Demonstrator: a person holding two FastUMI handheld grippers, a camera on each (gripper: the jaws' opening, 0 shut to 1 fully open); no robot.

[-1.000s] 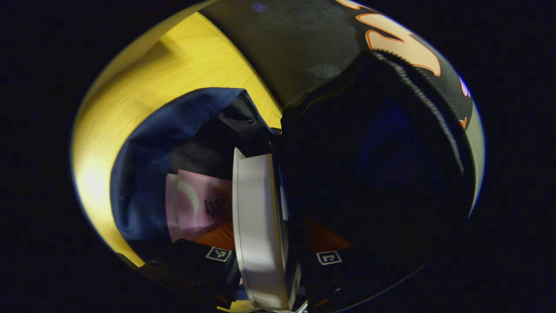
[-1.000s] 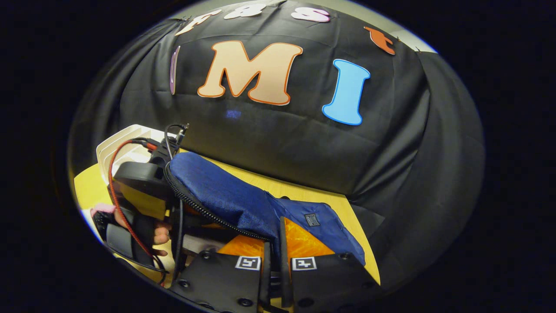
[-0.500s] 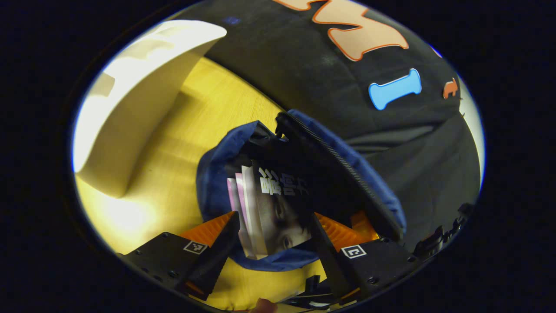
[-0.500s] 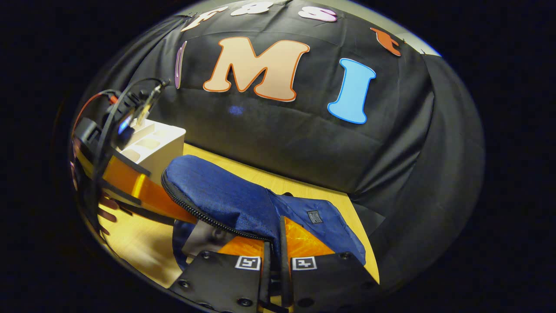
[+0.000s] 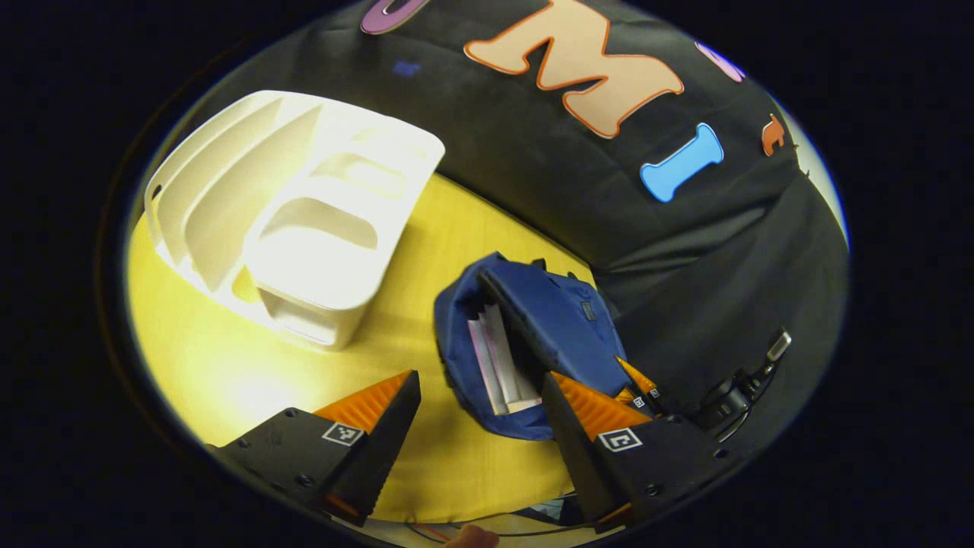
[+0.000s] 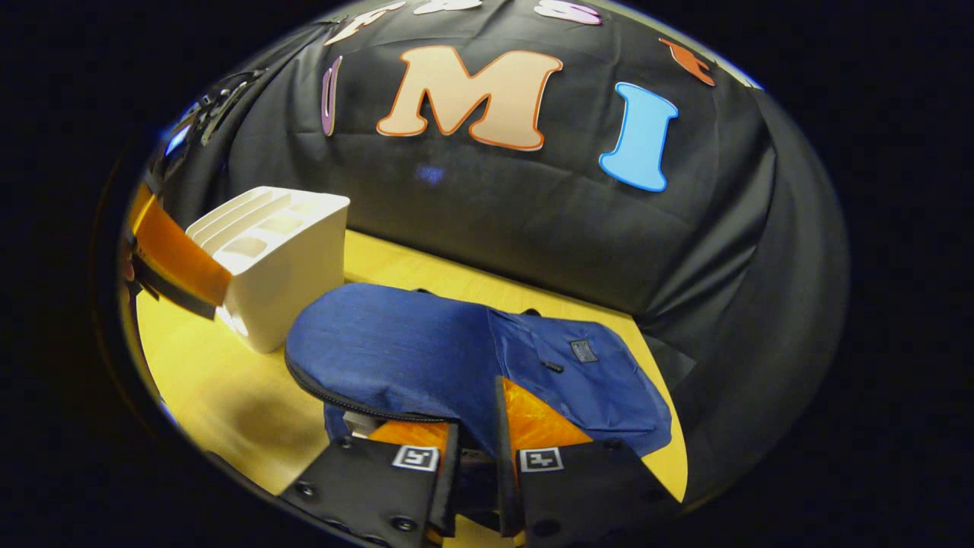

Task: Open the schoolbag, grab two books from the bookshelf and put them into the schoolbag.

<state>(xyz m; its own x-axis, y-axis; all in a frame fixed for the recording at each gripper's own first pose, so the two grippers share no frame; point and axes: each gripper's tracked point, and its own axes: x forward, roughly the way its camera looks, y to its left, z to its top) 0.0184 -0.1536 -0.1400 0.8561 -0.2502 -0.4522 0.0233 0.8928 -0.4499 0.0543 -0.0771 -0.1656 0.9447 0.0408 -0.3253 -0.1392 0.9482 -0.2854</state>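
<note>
The blue schoolbag [image 5: 559,320] lies on the yellow table [image 5: 228,365] with two books [image 5: 494,361] inside. The white bookshelf [image 5: 304,221] stands near it. The left tongs [image 5: 475,415] are spread wide apart above the table. The right tongs [image 6: 473,441] pinch the bag's flap [image 6: 396,354], lifting it.

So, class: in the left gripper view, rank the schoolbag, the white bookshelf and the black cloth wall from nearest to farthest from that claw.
1. Schoolbag, lying open just ahead of the left claw, rightward.
2. White bookshelf, farther back on the left.
3. Black cloth wall, behind both.
</note>
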